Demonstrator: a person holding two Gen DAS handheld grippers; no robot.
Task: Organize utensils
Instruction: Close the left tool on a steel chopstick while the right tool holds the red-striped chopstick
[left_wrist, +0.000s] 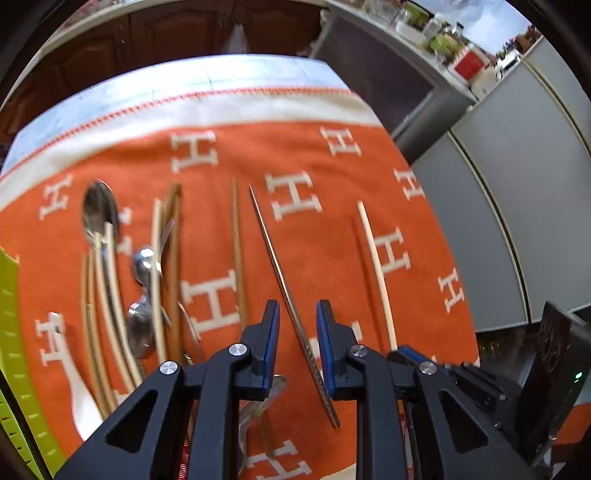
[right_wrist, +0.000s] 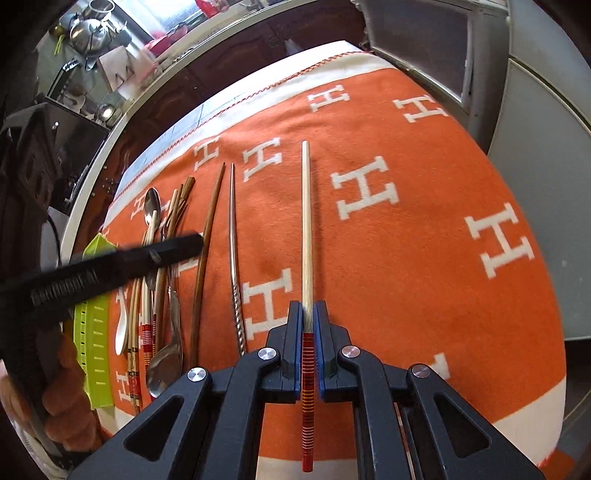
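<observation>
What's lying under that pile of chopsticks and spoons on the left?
The pile rests on the orange H-patterned blanket, with a lime-green slotted tray beside it. The left gripper hides the pile's near end, so anything underneath there cannot be seen.

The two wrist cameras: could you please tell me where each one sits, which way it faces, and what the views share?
Left wrist: on the left gripper, looking steeply down at the orange cloth; its jaws straddle the metal chopstick without pressing; the right gripper shows alongside.
Right wrist: on the right gripper, looking down; jaws shut on the pale chopstick; the left gripper and a hand show at left.
Shared: cloth, both chopsticks, brown chopstick, green tray.
</observation>
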